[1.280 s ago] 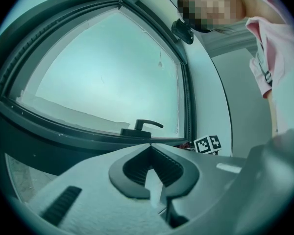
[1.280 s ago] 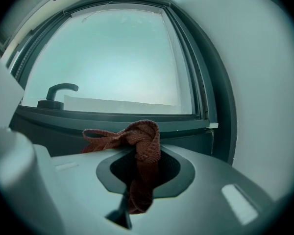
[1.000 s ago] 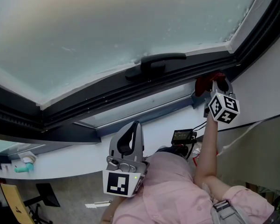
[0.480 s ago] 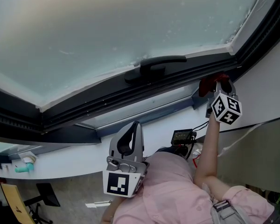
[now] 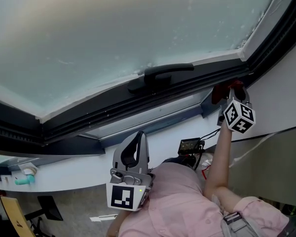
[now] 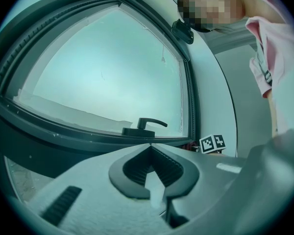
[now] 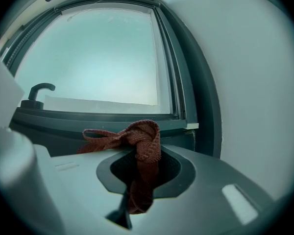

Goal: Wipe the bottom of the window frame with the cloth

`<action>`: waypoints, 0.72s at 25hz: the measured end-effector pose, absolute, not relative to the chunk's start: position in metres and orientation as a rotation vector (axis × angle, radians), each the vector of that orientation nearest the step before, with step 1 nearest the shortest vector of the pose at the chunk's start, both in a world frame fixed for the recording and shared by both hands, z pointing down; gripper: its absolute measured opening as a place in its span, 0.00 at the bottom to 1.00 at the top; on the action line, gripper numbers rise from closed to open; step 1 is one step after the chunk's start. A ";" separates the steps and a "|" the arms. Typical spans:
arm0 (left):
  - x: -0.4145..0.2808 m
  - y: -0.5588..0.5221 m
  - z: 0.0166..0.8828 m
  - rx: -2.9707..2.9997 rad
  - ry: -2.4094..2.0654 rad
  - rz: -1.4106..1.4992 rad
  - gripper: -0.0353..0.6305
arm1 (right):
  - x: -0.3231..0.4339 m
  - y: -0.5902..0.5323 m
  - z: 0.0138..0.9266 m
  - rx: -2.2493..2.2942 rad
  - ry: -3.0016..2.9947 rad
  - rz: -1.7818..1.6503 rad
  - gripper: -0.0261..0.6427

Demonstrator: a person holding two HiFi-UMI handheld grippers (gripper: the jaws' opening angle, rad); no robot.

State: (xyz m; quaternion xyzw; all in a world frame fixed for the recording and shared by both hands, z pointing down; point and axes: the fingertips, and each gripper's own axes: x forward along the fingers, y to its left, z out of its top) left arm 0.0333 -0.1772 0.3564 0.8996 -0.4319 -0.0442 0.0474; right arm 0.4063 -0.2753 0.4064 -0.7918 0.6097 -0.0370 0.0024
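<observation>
At the lower left of the head view, a small teal object (image 5: pixel 22 180) sits on the white sill (image 5: pixel 64 174). Just right of it, low in the frame, your left gripper (image 5: pixel 139 141) hangs in front of your pink shirt (image 5: pixel 177 201), well apart from the window. Its own view shows the jaws pressed together with nothing between them (image 6: pixel 149 147). Above it, the dark bottom rail of the window frame (image 5: pixel 113 110) slants across the picture under the frosted pane (image 5: pixel 113 28), and the black window handle (image 5: pixel 160 75) sits on the rail at centre. Further right, a small black device with a screen (image 5: pixel 190 144) sits on the sill. At the right edge, your right gripper (image 5: pixel 232 90) reaches up to the rail's right end near the window's corner. It is clamped on the red-brown knitted cloth (image 5: pixel 221 92). In its own view the cloth (image 7: pixel 144 146) bunches out of the jaws, just in front of the rail (image 7: pixel 103 119).
</observation>
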 end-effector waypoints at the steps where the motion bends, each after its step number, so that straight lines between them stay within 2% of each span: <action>1: 0.033 -0.178 0.357 2.741 -1.321 -0.131 0.04 | 0.407 -0.276 0.407 -2.483 1.908 -0.118 0.12; 18: 0.052 -0.187 0.344 2.705 -1.334 -0.170 0.04 | 0.438 -0.278 0.406 -2.503 1.851 -0.153 0.11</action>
